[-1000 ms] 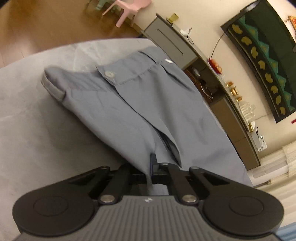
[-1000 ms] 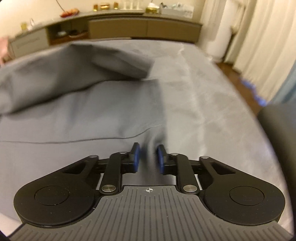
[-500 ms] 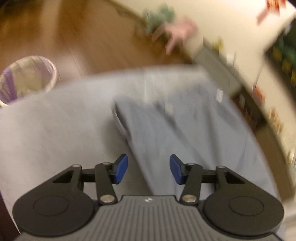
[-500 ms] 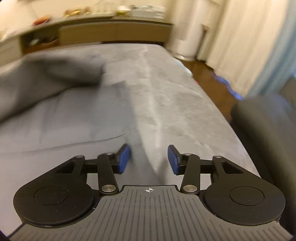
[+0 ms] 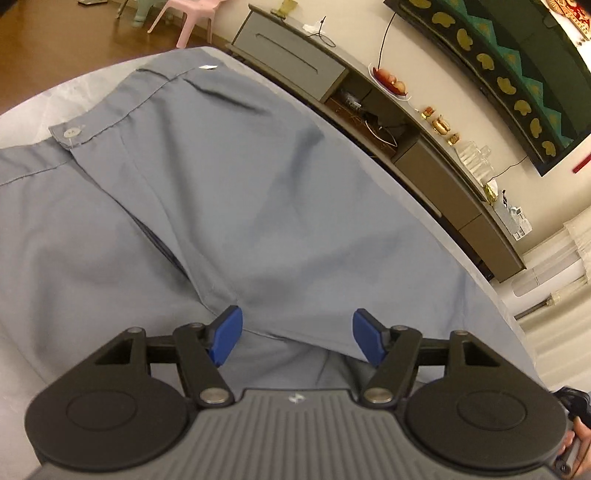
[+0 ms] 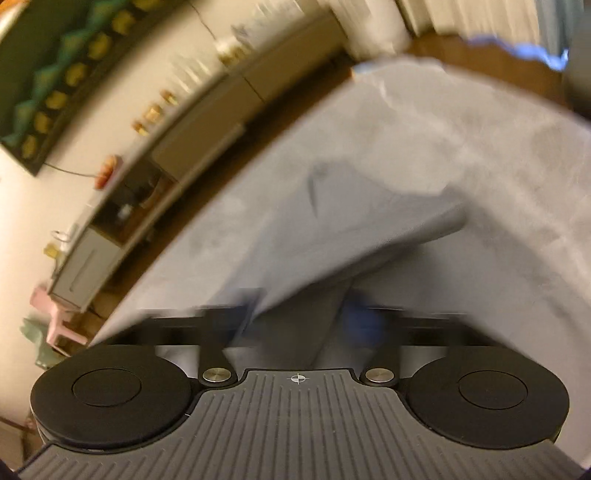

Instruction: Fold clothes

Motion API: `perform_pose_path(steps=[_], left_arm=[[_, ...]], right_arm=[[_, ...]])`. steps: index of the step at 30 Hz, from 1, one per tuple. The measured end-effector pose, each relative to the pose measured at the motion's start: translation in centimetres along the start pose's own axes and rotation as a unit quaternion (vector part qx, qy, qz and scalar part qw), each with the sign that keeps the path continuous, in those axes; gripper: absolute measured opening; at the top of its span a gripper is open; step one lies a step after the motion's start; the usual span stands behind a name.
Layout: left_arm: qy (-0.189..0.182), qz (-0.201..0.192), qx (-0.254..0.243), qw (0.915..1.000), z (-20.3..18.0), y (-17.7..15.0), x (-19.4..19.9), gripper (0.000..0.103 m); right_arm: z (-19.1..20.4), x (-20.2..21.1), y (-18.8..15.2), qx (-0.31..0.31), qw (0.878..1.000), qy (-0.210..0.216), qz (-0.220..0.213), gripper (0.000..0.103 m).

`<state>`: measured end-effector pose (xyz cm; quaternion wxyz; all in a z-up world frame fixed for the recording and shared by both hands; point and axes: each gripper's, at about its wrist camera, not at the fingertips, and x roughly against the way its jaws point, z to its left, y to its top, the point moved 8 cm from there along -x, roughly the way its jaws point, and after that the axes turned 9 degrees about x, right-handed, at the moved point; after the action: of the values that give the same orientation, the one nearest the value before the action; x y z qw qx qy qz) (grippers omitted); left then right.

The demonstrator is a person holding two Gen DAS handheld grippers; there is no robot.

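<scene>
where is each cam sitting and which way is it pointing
Left wrist: sits on the left claw, angled down over the grey trousers toward the sideboard; its blue pads stand apart, and a hand shows at the lower right.
Right wrist: sits on the right claw, tilted and blurred, looking down at a lifted fold of the trousers.
Shared: trousers, grey cover, sideboard.

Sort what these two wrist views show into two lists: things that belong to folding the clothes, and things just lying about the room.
Belongs to the job:
grey trousers
left gripper, open
right gripper, blurred
grey cloth-covered table

Lying about:
pink chair
long sideboard
fruit plate
</scene>
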<state>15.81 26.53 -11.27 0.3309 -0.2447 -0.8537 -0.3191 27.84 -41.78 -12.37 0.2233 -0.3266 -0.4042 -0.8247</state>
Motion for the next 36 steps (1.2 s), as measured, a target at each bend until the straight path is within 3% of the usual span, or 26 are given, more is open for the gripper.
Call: perform_pose_path(steps=[2,4,6,8,9,11,12,17,19,20,21,23,24,26,29,32,33,34,35,36], left_arm=[[-0.011,-0.003,0.022,0.9997,0.5,0.5,0.3,0.067],[-0.025,-0.01,0.049,0.9984,1.1,1.2,0.8,0.067],[-0.035,-0.022,0.075,0.9964,1.8,1.9,1.3,0.068],[-0.039,-0.019,0.083,0.9956,1.9,2.4,0.8,0.07],[-0.04,-0.013,0.083,0.9956,2.0,2.4,0.5,0.071],[-0.044,0.008,0.076,0.9961,1.8,1.4,-0.2,0.073],[-0.044,0.016,0.078,0.9958,2.1,1.1,-0.5,0.073],[-0.048,0.007,0.096,0.9942,3.4,1.4,-0.7,0.077],[-0.038,-0.012,0.102,0.994,4.2,2.6,-0.5,0.08],[-0.028,-0.03,0.114,0.9926,5.1,3.6,0.0,0.08],[-0.024,-0.054,0.134,0.9893,6.3,4.7,0.7,0.08],[-0.023,-0.1,0.171,0.9798,8.7,7.0,2.3,0.084],[-0.02,-0.109,0.18,0.9774,9.6,7.7,2.6,0.087],[-0.013,-0.106,0.195,0.975,11.2,8.4,2.4,0.087],[-0.025,-0.076,0.215,0.9732,11.9,8.7,0.8,0.087],[-0.021,-0.076,0.204,0.9758,11.2,9.6,-0.6,0.087],[-0.018,-0.078,0.198,0.9768,11.1,9.9,-1.0,0.088],[-0.013,-0.079,0.194,0.9778,11.0,10.2,-1.6,0.088],[-0.01,-0.075,0.19,0.9788,10.8,10.2,-2.2,0.088],[-0.01,-0.07,0.187,0.9798,10.5,9.9,-2.5,0.088]], right_arm=[[2.1,3.3,0.9,0.032,0.997,0.043,-0.051,0.0],[5.2,10.5,0.5,0.085,0.98,0.125,-0.131,0.0],[4.9,16.1,-2.7,0.119,0.969,0.142,-0.161,0.0],[1.3,15.5,-6.6,0.149,0.978,0.069,-0.127,0.0],[-1.4,13.9,-8.5,0.134,0.986,0.036,-0.088,0.0],[-7.1,10.3,-12.0,0.033,0.999,0.005,0.004,0.0],[-8.0,10.0,-12.2,-0.01,1.0,0.02,0.012,0.0],[-6.5,13.3,-9.1,-0.015,0.995,0.053,-0.086,0.0],[-6.8,14.2,-8.7,-0.013,0.993,0.04,-0.107,0.0],[-7.1,14.6,-8.6,-0.013,0.993,0.025,-0.114,0.008],[-7.5,15.0,-8.5,-0.012,0.993,0.005,-0.119,0.022],[-9.3,16.6,-7.9,-0.02,0.985,-0.06,-0.16,0.032],[-10.5,17.7,-7.6,-0.035,0.978,-0.088,-0.186,0.044],[-12.5,19.9,-7.3,-0.07,0.962,-0.127,-0.232,0.05],[-9.0,20.8,-6.4,0.021,0.961,-0.121,-0.247,0.05],[2.2,18.4,-9.1,0.226,0.949,-0.048,-0.214,0.051],[6.4,16.9,-11.0,0.295,0.937,-0.011,-0.185,0.063],[10.8,15.0,-13.5,0.367,0.918,0.033,-0.146,0.071],[14.7,13.2,-16.1,0.43,0.893,0.071,-0.113,0.084],[18.7,11.3,-19.1,0.494,0.859,0.1,-0.089,0.088]])
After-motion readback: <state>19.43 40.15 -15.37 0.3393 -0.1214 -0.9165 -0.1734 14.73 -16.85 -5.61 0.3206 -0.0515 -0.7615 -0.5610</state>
